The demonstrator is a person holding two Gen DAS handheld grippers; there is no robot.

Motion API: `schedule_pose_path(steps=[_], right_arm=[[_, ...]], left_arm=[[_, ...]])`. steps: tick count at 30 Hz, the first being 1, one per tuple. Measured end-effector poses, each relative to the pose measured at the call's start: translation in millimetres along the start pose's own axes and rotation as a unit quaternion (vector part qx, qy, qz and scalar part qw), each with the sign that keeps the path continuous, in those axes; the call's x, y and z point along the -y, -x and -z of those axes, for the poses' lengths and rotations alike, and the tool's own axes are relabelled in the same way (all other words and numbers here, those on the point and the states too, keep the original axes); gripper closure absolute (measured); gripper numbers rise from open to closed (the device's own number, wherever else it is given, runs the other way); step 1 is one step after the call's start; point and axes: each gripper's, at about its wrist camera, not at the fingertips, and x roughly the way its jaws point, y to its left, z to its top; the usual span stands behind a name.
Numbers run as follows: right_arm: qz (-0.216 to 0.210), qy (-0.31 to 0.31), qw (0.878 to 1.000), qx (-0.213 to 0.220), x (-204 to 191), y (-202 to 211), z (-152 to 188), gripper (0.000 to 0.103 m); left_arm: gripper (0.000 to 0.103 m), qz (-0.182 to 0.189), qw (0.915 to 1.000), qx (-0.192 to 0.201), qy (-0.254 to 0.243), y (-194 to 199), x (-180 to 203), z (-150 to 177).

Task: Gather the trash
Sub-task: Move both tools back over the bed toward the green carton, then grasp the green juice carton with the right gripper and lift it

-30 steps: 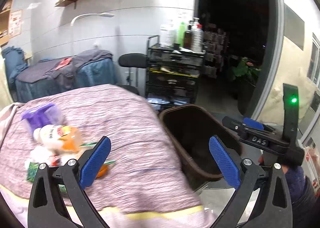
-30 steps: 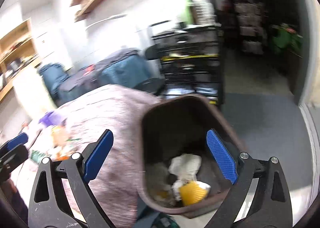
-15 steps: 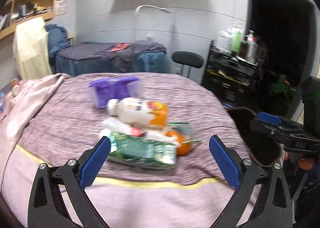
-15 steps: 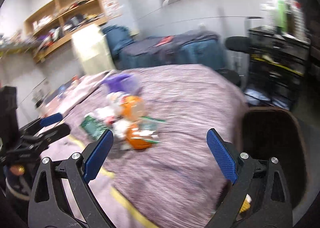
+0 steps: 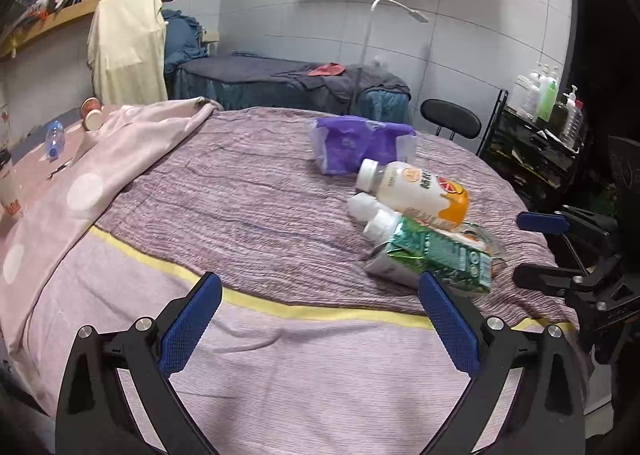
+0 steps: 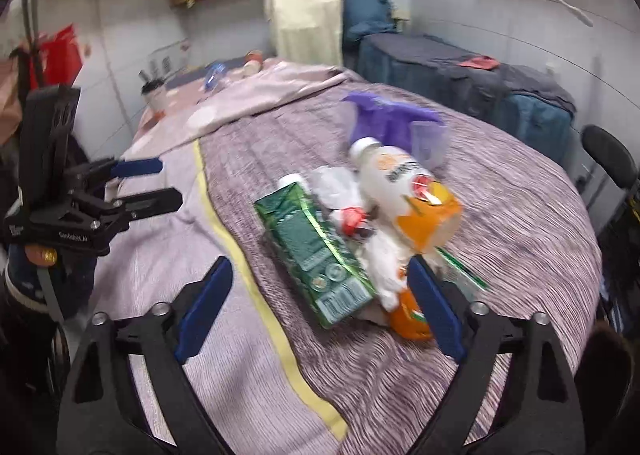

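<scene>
Purple striped bedspread (image 5: 256,215) with a yellow stripe, pink blanket (image 5: 132,143) alongside. Trash pile mid-bed: green carton (image 6: 316,255), white-orange bottle (image 6: 404,191), purple bag (image 5: 352,143). Left gripper (image 5: 320,331) spread, empty; right gripper (image 6: 320,311) closing, nothing pinched.

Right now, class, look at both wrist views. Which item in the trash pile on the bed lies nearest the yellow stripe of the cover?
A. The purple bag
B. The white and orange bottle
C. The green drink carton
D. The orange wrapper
C: the green drink carton lies at the edge of the pile beside the yellow stripe, while the purple bag, white and orange bottle and orange wrapper sit farther from it.
</scene>
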Motion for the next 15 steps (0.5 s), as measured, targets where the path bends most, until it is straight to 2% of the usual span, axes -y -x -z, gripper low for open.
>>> schedule_pose_path(steps=[2,12,14,15], right_arm=[[-0.015,0.025,0.999,-0.032,-6.4,-20.3,-5.9,0.033],[-0.008,0.094,0.987,-0.127,-5.4,-85.0,-19.3,0.036],[-0.007,0.104,0.984,-0.144,-5.4,-95.4,-18.8,0.046],[-0.006,0.108,0.983,-0.151,-6.2,-100.5,-18.6,0.047]], left_arm=[[0.006,0.001,1.0000,-0.003,0.004,-1.4,-5.2,1.1],[0.006,0.015,0.9998,-0.016,-0.001,-12.1,-11.7,4.8],[0.006,0.020,0.9996,-0.018,-0.004,-14.7,-10.7,4.6],[0.006,0.022,0.9996,-0.019,-0.006,-15.9,-10.1,4.5]])
